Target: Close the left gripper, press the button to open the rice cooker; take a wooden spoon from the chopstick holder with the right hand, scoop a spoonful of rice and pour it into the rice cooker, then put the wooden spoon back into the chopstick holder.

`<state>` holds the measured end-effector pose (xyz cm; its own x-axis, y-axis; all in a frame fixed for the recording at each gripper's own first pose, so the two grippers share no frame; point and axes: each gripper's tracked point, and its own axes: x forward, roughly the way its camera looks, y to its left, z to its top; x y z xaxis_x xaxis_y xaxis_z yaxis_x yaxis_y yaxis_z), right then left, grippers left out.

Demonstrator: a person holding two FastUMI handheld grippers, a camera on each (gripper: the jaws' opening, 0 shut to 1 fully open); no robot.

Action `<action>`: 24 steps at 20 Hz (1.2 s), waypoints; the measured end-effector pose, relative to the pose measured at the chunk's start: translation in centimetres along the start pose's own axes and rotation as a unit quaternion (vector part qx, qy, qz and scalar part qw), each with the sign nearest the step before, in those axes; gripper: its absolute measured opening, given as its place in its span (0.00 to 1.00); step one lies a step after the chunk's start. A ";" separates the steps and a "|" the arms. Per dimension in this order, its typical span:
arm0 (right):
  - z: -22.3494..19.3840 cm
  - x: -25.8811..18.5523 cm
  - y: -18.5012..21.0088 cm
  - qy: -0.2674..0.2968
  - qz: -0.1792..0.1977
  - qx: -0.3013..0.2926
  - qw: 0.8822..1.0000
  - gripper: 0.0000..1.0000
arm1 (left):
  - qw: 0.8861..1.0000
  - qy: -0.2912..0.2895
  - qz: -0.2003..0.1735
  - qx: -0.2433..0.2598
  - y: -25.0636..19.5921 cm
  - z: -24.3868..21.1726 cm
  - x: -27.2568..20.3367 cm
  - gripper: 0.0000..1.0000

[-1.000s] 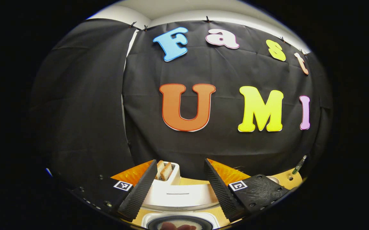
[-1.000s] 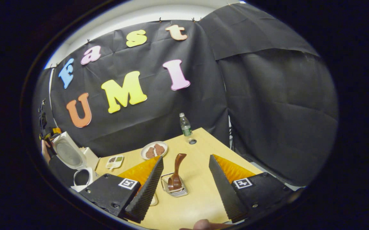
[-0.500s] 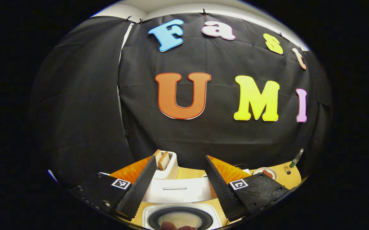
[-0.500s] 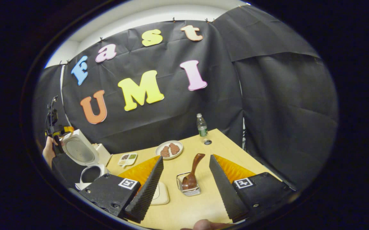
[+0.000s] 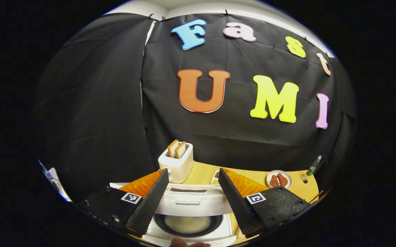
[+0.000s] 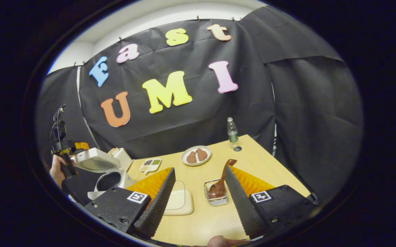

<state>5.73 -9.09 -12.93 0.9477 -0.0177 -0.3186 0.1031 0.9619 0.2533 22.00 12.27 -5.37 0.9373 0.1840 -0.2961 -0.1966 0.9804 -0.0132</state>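
Since a second ago both cameras have tipped downward and more of the table shows: the toaster now stands whole in the left gripper view, and the chopstick holder has slid rightward between the right gripper's fingers.

Left gripper [image 5: 193, 188] hovers above the rice cooker [image 5: 188, 224], its fingers spread wide and holding nothing. That cooker stands open near the table's left edge, its lid [image 5: 193, 203] raised at the back and a pale layer showing inside the dark pot. Behind it, toward the table's back edge, sits the toaster [image 5: 178, 163] with two slices of bread in it.

Right gripper [image 6: 198, 192] is likewise wide open and empty, raised above the table [image 6: 253, 154]. Wooden spoon [image 6: 222, 178] stands tilted in the chopstick holder [image 6: 216, 197], just beside the right-hand finger. A pale flat dish [image 6: 179, 202] lies left of the holder. Farther back are a plate [image 6: 196, 156] with brown pieces, a small sauce tray [image 6: 151, 164], and a bottle [image 6: 232, 130] near the table's back right corner.
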 end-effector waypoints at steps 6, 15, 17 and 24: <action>-1.8 -0.7 1.7 0.029 0.015 -0.028 0.999 0.92 | 1.000 0.029 0.009 0.002 1.8 -5.3 -2.5 0.95; -3.9 -0.4 5.6 0.063 0.047 -0.054 0.995 0.92 | 0.996 0.086 0.000 0.014 1.8 -11.2 -4.0 0.97; -4.6 -0.5 6.6 0.076 0.057 -0.060 0.994 0.94 | 0.994 0.106 -0.002 0.006 1.1 -13.1 -4.4 0.97; -5.5 -1.4 9.1 0.078 0.086 -0.065 0.991 0.94 | 0.986 0.164 0.001 -0.011 1.1 -15.8 -4.1 0.98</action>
<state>3.68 1.17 -15.18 0.8886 0.1817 -0.4212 -0.1047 0.9743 0.1995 13.34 11.52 -19.30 0.7940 0.1497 -0.5892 -0.2081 0.9776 -0.0320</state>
